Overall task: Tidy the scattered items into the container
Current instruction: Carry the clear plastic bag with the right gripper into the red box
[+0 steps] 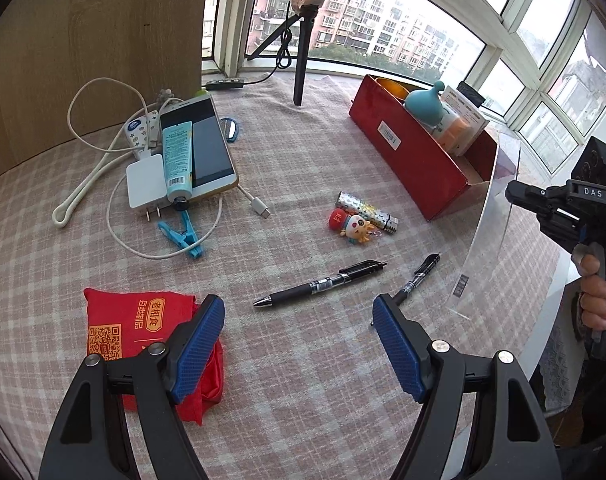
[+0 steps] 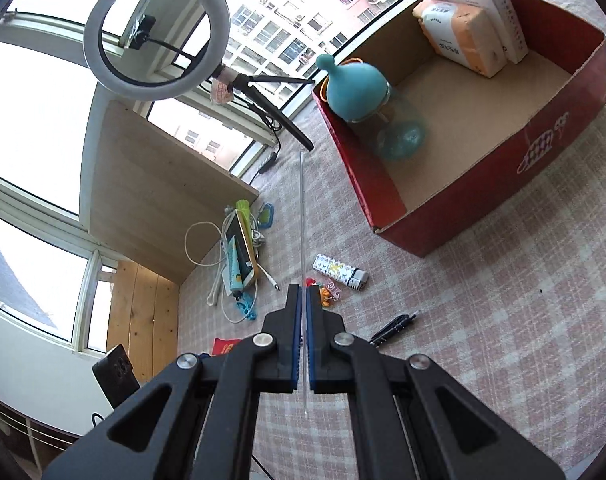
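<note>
- My left hand-held gripper (image 1: 299, 344) hangs over the checked pink-and-white cloth tabletop (image 1: 303, 380), its blue-padded fingers spread wide with nothing between them.
- My right hand-held gripper (image 2: 303, 344) is closed tight on a thin clear plastic sheet (image 2: 303, 216), seen edge-on between the pads; in the left wrist view the same sheet (image 1: 487, 232) stands upright just beside the near end of the red box.
- Landmark: open red cardboard box (image 2: 483, 200) on the tabletop. Inside it: a teal drop-shaped bottle (image 2: 355, 88) at the window end, and an orange-and-white packet (image 2: 463, 36) leaning against a white carton (image 2: 499, 8) at the other end. The middle of its floor is bare cardboard.
- Just outside the box, on the tabletop: a patterned silver lighter (image 1: 367, 212) touching a small cartoon keychain figure (image 1: 353, 226).
- Farther from the box, nearer my left gripper: two black pens, the longer one (image 1: 321, 282) lying across the cloth, the shorter one (image 1: 419, 276) with its lower end behind the right finger.
- Well apart from the box: a gold-edged smartphone (image 1: 207, 148) with a light-blue tube (image 1: 178, 160) on it, a white charger (image 1: 145, 180) and cable, and a blue clothes peg (image 1: 181, 234).
- A folded red cloth bag (image 1: 143, 328) lies partly under the left finger.
</note>
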`<state>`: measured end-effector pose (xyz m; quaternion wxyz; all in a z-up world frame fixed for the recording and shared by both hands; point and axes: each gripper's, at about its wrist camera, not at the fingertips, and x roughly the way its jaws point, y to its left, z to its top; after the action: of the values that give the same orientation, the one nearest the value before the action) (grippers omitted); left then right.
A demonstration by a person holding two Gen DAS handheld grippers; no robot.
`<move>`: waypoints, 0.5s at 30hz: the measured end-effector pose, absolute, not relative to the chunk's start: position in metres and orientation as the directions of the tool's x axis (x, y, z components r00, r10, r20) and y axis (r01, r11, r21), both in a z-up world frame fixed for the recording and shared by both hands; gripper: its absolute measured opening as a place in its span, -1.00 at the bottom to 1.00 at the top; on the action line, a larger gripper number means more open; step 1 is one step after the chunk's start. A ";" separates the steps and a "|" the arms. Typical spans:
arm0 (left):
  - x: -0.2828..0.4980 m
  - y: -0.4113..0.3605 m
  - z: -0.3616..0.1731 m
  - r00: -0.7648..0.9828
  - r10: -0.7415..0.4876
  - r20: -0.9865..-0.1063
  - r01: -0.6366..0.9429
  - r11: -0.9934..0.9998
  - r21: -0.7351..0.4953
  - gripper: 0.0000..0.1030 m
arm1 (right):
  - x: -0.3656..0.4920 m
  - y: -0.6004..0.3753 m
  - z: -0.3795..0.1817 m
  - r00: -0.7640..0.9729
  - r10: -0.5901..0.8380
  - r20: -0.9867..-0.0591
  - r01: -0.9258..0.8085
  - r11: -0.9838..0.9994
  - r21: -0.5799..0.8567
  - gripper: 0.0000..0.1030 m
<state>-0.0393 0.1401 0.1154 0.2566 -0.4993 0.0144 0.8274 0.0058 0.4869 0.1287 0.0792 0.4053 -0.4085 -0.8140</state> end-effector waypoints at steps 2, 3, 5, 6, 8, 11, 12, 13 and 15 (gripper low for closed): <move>-0.041 0.146 0.120 -0.373 0.414 -0.830 -0.452 -0.863 -0.228 0.45 | 0.006 0.508 0.142 -0.696 -0.424 -0.579 -0.209 -0.652 0.729 -0.95; -0.042 0.149 0.122 -0.374 0.417 -0.828 -0.455 -0.861 -0.227 0.45 | 0.005 0.521 0.148 -0.717 -0.400 -0.571 -0.221 -0.647 0.730 -0.95; -0.045 0.154 0.126 -0.378 0.422 -0.824 -0.463 -0.857 -0.226 0.45 | 0.001 0.546 0.155 -0.751 -0.362 -0.553 -0.245 -0.623 0.742 -0.95; -0.046 0.156 0.128 -0.380 0.424 -0.822 -0.467 -0.855 -0.226 0.45 | -0.002 0.559 0.155 -0.764 -0.340 -0.549 -0.267 -0.608 0.748 -0.95; -0.049 0.159 0.130 -0.381 0.425 -0.821 -0.468 -0.854 -0.225 0.45 | -0.008 0.586 0.154 -0.786 -0.294 -0.544 -0.309 -0.574 0.758 -0.95; -0.053 0.160 0.129 -0.380 0.423 -0.823 -0.463 -0.857 -0.227 0.45 | -0.024 0.620 0.136 -0.788 -0.255 -0.560 -0.388 -0.501 0.774 -0.95; -0.055 0.160 0.128 -0.379 0.422 -0.824 -0.459 -0.858 -0.229 0.45 | -0.028 0.630 0.127 -0.785 -0.243 -0.569 -0.420 -0.467 0.778 -0.95; -0.056 0.160 0.127 -0.378 0.421 -0.825 -0.454 -0.860 -0.231 0.45 | -0.031 0.641 0.118 -0.782 -0.231 -0.578 -0.450 -0.432 0.782 -0.95; -0.059 0.158 0.125 -0.376 0.418 -0.827 -0.445 -0.864 -0.235 0.45 | -0.038 0.656 0.100 -0.775 -0.203 -0.599 -0.503 -0.376 0.778 -0.95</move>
<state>-0.0589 0.1579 0.1249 0.2601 -0.4944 0.0133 0.8293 -0.0382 0.6561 0.1004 -0.0981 0.3210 -0.5501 -0.7647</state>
